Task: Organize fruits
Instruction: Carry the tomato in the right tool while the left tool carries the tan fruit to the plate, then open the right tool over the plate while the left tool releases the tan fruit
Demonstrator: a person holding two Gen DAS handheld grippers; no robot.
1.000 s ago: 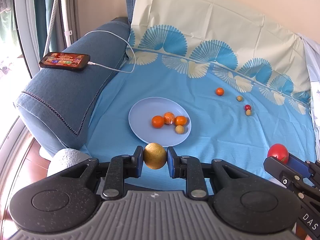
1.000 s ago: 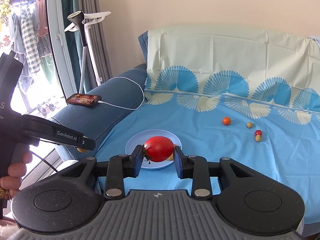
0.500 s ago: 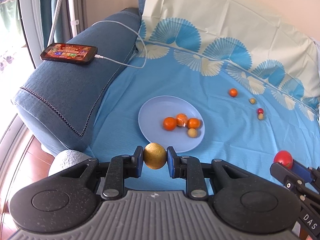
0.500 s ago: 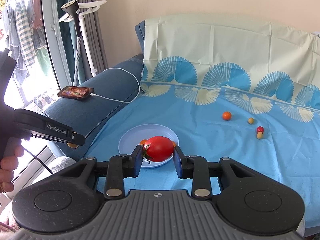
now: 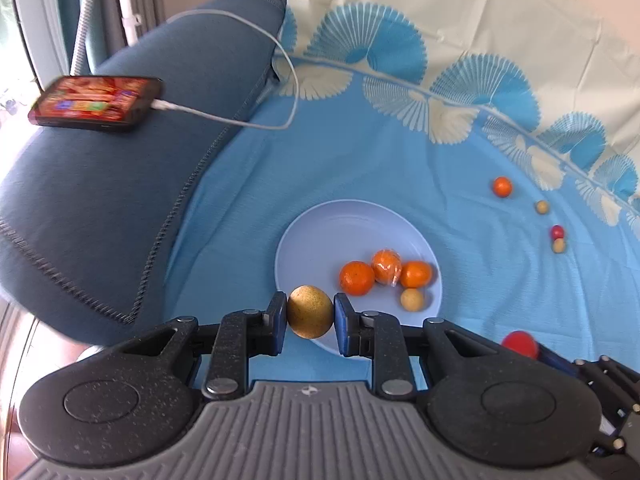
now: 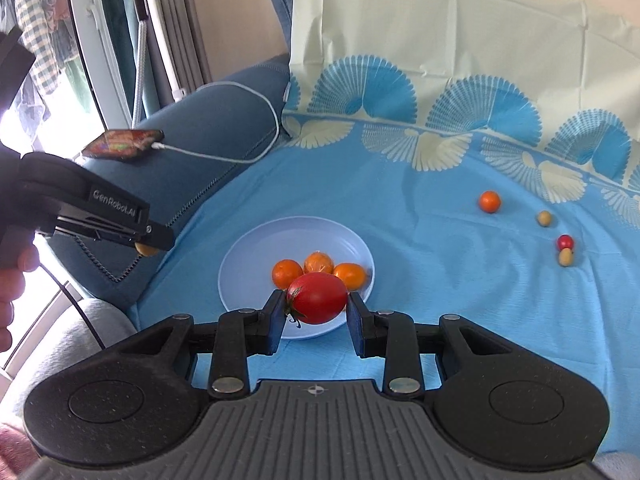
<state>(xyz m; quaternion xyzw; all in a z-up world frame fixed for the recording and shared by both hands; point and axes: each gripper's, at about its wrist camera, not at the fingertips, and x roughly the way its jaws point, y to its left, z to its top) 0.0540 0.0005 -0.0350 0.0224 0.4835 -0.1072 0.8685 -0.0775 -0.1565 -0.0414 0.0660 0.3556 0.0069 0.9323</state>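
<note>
My left gripper is shut on a yellow-brown round fruit, held above the near rim of a pale blue plate. The plate holds three orange mandarins and a small tan fruit. My right gripper is shut on a red tomato, held above the plate's near part. Loose on the blue sheet at the right lie a small orange fruit, two tan fruits and a small red one.
A phone on a white charging cable lies on the dark blue sofa arm to the left. The sofa back under a patterned sheet rises behind. The left gripper also shows in the right wrist view.
Both grippers have moved forward and lower toward the plate, each still holding its fruit. The plate now looks larger and nearer in both views.
</note>
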